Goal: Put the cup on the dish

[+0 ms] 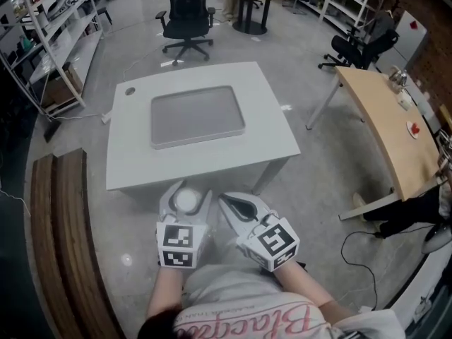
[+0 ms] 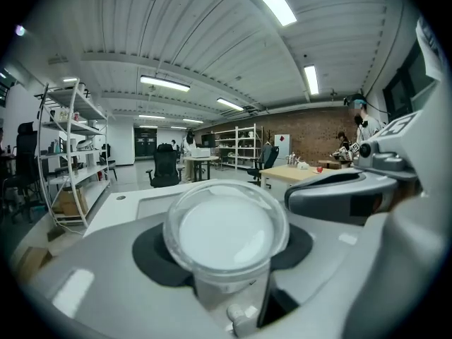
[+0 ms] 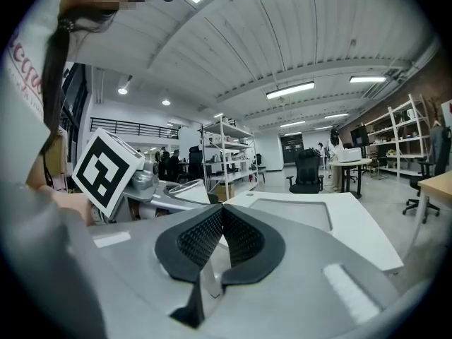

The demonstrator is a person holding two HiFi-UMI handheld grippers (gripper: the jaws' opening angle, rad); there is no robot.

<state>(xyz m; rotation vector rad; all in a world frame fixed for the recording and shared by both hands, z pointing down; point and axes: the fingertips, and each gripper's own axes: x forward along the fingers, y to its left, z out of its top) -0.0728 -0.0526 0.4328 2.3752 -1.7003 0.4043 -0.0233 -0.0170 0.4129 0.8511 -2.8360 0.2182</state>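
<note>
A clear plastic cup (image 1: 186,200) (image 2: 226,232) with a milky bottom sits between the pads of my left gripper (image 1: 185,189) (image 2: 222,253), which is shut on it. The cup is held close to my body, short of the white table (image 1: 272,129). The dish is a flat grey tray (image 1: 196,115) (image 2: 159,202) (image 3: 291,212) in the middle of that table, with nothing on it. My right gripper (image 1: 224,198) (image 3: 220,233) hangs just right of the left one, its dark ribbed pads touching with nothing between them.
A black office chair (image 1: 187,16) stands beyond the table, and a round table (image 1: 251,2) stands farther back. Metal shelves (image 1: 49,34) line the left side. A wooden desk (image 1: 385,119) is at the right, a wooden bench (image 1: 63,246) at my left.
</note>
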